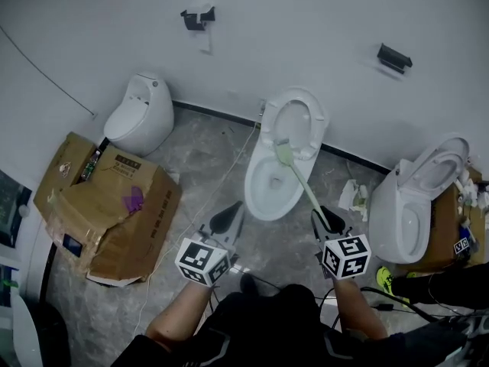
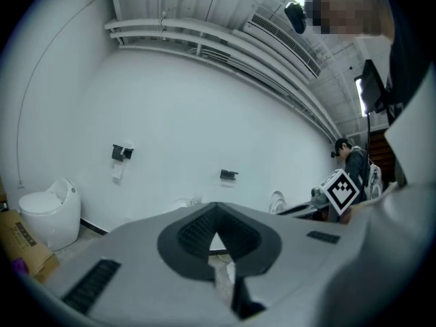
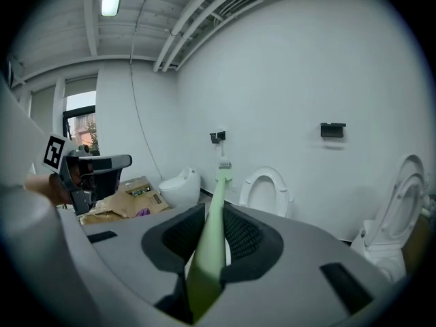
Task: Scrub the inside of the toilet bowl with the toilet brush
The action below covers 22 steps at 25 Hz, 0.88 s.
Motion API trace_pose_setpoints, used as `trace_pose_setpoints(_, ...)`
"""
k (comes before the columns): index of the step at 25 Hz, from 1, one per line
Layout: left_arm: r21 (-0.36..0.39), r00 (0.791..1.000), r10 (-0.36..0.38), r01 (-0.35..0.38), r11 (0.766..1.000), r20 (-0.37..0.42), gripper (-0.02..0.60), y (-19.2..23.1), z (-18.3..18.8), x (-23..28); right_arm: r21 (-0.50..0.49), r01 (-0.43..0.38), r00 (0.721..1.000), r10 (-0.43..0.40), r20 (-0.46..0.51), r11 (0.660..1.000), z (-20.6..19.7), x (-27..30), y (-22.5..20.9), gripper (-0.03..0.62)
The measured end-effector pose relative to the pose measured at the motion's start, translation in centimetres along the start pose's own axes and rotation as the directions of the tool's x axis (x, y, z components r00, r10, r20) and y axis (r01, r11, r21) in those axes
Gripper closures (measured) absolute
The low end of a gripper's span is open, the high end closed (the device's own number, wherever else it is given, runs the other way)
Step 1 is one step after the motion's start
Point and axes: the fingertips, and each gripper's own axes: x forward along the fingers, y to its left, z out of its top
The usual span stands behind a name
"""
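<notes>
1. Gripping the green toilet brush [image 1: 303, 183] with the right gripper [image 1: 327, 217], jaws clenched on the lower end of the handle.
2. Holding the brush head up in the air at the middle toilet [image 1: 254, 197], in front of its raised seat [image 1: 315, 121] and seemingly above the bowl rather than down inside it.
3. Carrying nothing in the left gripper [image 1: 227, 219], jaws pressed together, low and just beside the front of that bowl.
4. Judged on progress: brush picked up, seat lifted, tool aimed at the right toilet. No sign of bristles against porcelain, so the scrubbing of the inner wall and under the rim appears to be left to do. Impossible to tell from these views how clean the bowl is.
5. Counted along the white wall: three toilets, namely a closed egg-shaped toilet [image 1: 137, 117] at left, the middle one, and a third toilet [image 1: 397, 209] with its lid up at right.
6. Counted besides: one brush, two grippers, two black wall holders [image 1: 198, 17] [image 1: 394, 57], and one crushed cardboard box [image 1: 107, 205] on the grey floor at left.
</notes>
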Motion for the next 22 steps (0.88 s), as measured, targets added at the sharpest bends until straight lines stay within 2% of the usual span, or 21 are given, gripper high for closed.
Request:
trace_pose_setpoints(10, -0.033, 1.000, -0.012, 0.012, 0.999, -0.022, 0.574, 3.8, -1.5, 3.3, 0.008, 0.021, 0.999, -0.021, -0.036, 1.000, 0.2, 4.2, -1.6, 0.502)
trace_pose_setpoints(22, -0.040, 0.997, 0.043, -0.045, 0.998, -0.064, 0.574, 7.1, -2.1, 11.8, -0.010, -0.057, 0.996, 0.056, -0.069, 0.998, 1.0, 11.5, -8.3, 0.502)
